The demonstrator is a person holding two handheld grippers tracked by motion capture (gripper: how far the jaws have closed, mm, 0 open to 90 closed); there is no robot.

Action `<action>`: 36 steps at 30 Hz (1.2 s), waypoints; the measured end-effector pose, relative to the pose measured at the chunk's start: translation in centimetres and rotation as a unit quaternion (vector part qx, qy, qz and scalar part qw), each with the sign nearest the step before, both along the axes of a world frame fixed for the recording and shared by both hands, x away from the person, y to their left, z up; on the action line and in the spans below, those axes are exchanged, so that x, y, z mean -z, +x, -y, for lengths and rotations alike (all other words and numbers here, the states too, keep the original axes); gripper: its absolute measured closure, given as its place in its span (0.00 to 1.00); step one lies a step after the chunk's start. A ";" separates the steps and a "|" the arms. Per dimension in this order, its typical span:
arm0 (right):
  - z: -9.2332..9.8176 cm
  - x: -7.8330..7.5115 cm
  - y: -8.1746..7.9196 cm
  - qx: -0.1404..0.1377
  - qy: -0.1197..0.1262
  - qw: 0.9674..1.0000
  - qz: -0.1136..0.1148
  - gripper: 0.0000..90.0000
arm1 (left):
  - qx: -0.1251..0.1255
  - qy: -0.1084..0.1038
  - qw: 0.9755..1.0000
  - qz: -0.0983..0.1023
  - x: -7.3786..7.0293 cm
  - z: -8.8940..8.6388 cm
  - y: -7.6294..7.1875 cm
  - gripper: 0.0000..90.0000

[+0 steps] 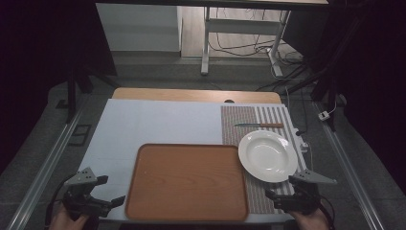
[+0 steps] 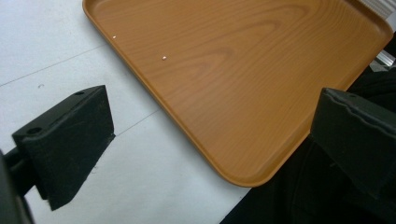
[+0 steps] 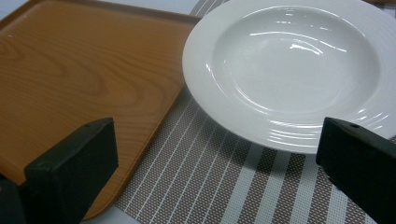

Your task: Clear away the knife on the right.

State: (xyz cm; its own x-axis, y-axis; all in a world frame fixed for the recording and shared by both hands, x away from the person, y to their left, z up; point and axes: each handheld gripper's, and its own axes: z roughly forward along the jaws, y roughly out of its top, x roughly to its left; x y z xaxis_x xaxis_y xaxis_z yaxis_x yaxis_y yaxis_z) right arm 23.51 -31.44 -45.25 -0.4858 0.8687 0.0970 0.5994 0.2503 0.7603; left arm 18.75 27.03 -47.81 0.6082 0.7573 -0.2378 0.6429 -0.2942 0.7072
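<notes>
The left gripper (image 1: 103, 199) hovers with jaws spread, holding nothing, beside the bare wooden tray (image 1: 186, 181). Right of the tray, the white plate (image 1: 268, 155) sits bare on a striped placemat (image 1: 249, 120), a knife (image 1: 259, 125) beyond it. The right gripper (image 1: 277, 196) gapes, holding nothing, near the plate.

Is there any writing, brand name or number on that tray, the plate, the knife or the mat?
No readable text.
Wooden tray: bare wood grain, no mark.
White plate: plain, no stamp on its upper side.
Knife: too small to tell.
Striped placemat: stripes, no lettering.
Left gripper and right gripper: black jaws, unmarked.
</notes>
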 end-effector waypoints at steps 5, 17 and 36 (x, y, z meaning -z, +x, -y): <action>-0.2 0.0 0.1 -0.008 -0.006 1.000 -0.007 0.00 | 0.003 0.004 1.000 0.001 0.0 0.0 0.0 0.00; -0.7 0.1 0.2 -0.030 -0.023 0.999 -0.016 0.00 | 0.006 0.010 1.000 -0.005 0.1 0.2 0.1 0.00; -1.8 -0.4 0.2 -0.038 -0.042 0.998 0.014 0.00 | 0.005 0.016 1.000 -0.007 0.1 0.3 0.1 0.00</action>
